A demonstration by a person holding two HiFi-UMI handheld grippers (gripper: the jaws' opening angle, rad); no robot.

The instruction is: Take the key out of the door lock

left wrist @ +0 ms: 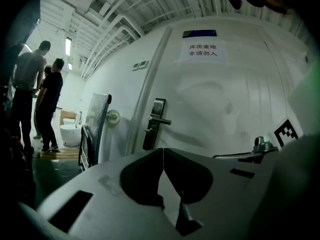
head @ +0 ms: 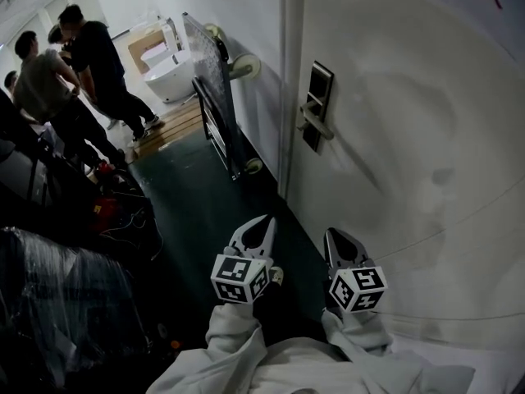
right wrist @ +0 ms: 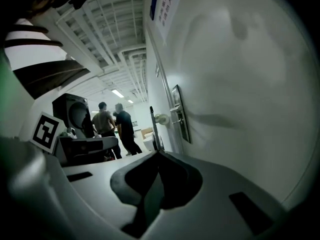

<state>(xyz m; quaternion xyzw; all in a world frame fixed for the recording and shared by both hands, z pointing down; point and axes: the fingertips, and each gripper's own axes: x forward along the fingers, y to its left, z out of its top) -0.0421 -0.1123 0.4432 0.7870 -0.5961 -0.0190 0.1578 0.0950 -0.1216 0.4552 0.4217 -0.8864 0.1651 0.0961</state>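
The left gripper (head: 264,222) and right gripper (head: 335,236) are side by side, near the door (head: 410,162), which stands ahead and to their right. The lock (head: 317,109) sits at the door's left edge, ahead of both grippers and well apart from them. Left of it a trolley (head: 215,89) leans on the wall. Farther ahead-left, people (head: 90,56) stand beside a tub (head: 171,74) on a pallet (head: 172,125).

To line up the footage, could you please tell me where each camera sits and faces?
Head view: on the person's head, looking steeply down beside the door; left gripper, right gripper, sleeves show.
Left gripper view: on that gripper, facing the lock plate; its shut jaws show.
Right gripper view: on that gripper, looking along the door toward people; its shut jaws show.
Shared: all three show the lock plate.
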